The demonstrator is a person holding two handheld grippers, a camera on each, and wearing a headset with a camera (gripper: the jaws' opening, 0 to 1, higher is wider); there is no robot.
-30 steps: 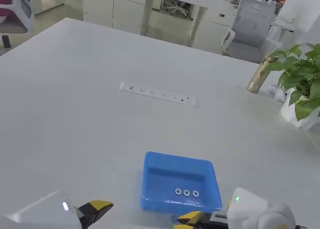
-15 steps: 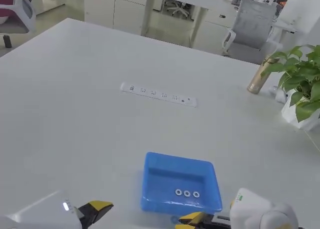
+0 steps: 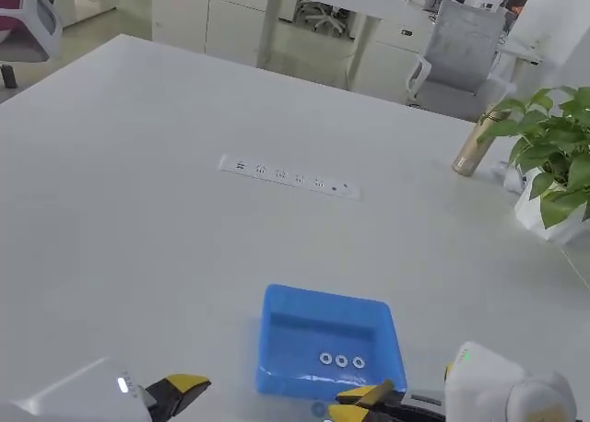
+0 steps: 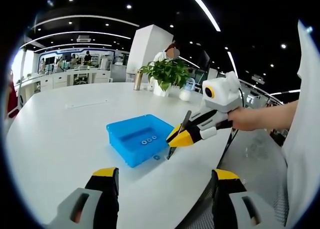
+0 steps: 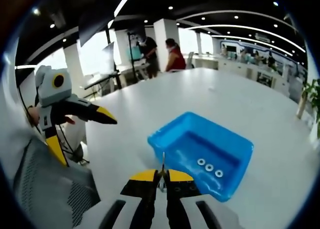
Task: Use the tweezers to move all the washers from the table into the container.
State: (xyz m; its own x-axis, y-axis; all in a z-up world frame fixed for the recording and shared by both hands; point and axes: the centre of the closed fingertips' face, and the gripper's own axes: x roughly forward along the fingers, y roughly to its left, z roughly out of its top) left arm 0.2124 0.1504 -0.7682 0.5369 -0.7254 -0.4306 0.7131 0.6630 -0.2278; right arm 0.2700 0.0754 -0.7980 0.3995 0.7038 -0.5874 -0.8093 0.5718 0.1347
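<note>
**Washer count steady, tweezers edging in**

Three washers (image 3: 341, 360) lie in a row on the floor of the blue container (image 3: 295, 381), the same as a second ago. One loose washer (image 4: 156, 157) sits on the table (image 3: 138, 210) just outside the near wall, at the container's 6 o'clock from my headset. My right gripper (image 5: 161, 175), jaws pinched together on the tweezers (image 4: 179, 134), has crept toward that wall, and the tweezer tips are close beside the stray. My left gripper (image 4: 164, 173) waits at 8 o'clock, jaws wide apart and holding nothing. I judge one pick remains.
</note>
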